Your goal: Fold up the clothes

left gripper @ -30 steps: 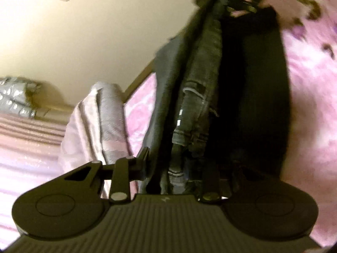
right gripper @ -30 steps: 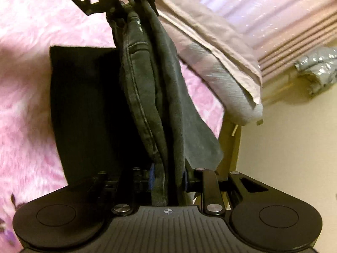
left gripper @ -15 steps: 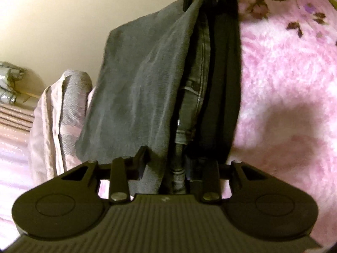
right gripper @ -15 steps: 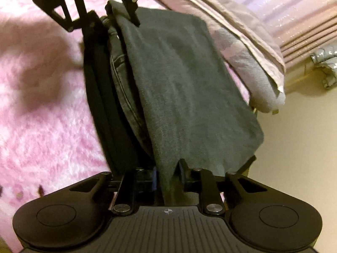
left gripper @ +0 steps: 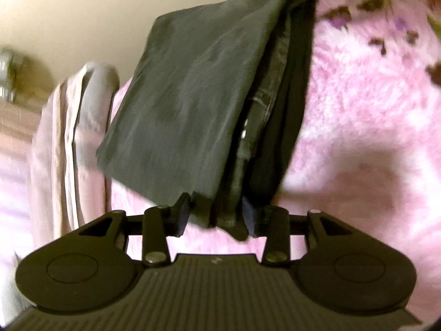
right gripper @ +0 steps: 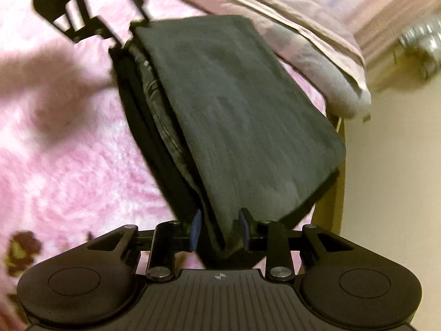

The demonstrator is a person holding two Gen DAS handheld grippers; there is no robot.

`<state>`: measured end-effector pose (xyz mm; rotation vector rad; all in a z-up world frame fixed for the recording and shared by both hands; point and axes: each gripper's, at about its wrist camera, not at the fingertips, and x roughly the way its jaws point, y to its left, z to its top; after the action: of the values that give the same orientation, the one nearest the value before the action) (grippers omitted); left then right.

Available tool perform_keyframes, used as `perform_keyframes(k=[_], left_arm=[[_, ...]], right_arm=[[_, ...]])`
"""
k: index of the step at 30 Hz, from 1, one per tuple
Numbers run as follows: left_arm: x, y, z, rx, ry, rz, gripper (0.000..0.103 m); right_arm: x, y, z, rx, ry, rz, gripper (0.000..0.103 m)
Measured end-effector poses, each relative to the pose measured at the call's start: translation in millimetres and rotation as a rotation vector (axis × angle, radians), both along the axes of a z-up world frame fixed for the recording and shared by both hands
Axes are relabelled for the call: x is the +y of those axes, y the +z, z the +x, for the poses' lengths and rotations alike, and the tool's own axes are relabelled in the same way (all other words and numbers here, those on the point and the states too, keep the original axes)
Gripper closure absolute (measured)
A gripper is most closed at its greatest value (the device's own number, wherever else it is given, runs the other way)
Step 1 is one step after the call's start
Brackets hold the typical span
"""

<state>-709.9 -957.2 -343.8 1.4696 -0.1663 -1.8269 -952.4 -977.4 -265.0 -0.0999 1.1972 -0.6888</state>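
A folded pair of dark grey jeans (left gripper: 193,96) hangs stretched between my two grippers above a fluffy pink blanket (left gripper: 358,110). My left gripper (left gripper: 216,216) is shut on one end of the fold, with thick layers of denim filling the gap between its fingers. My right gripper (right gripper: 219,229) is shut on the other end of the jeans (right gripper: 234,110). The broad outer flap leans toward the bed's edge. A black layer (right gripper: 143,127) lies under the denim; I cannot tell whether it is a separate garment. In the right wrist view the left gripper (right gripper: 91,24) shows at the top left.
Folded pale pink and grey bedding (right gripper: 317,63) lies along the bed's edge beside the jeans, seen also in the left view as bedding (left gripper: 69,138). A wooden bed frame (right gripper: 336,207) and a cream wall (left gripper: 82,5) lie beyond. The blanket (right gripper: 69,165) spreads wide on the other side.
The jeans have gone from a narrow hanging bundle to a broad flap tilted toward the bed's edge. Both grippers have swung over the pink blanket and kept hold.
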Motion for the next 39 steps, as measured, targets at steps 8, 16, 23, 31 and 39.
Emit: perform_keyframes(k=[8, 16, 23, 31, 39], left_arm=[[-62.1, 52.0, 12.9, 0.313, 0.300, 0.013, 0.067], [-128.2, 18.4, 17.8, 0.460, 0.469, 0.184, 0.067], [-120.8, 15.6, 23.1, 0.455, 0.494, 0.247, 0.067], [-167.4, 52.8, 35.8, 0.502, 0.491, 0.141, 0.069], [-223.1, 18.3, 47.1, 0.559, 0.574, 0.201, 0.070]], right_arm=[[-68.9, 46.7, -13.5, -0.393, -0.315, 0.192, 0.024], [-148.7, 7.4, -5.2, -0.520, -0.491, 0.396, 0.047], [-145.2, -4.1, -12.2, -0.476, -0.522, 0.465, 0.047], [-202.4, 47.5, -30.1, -0.595, -0.549, 0.293, 0.046], [-278.7, -1.2, -33.0, -0.596, -0.645, 0.347, 0.047]])
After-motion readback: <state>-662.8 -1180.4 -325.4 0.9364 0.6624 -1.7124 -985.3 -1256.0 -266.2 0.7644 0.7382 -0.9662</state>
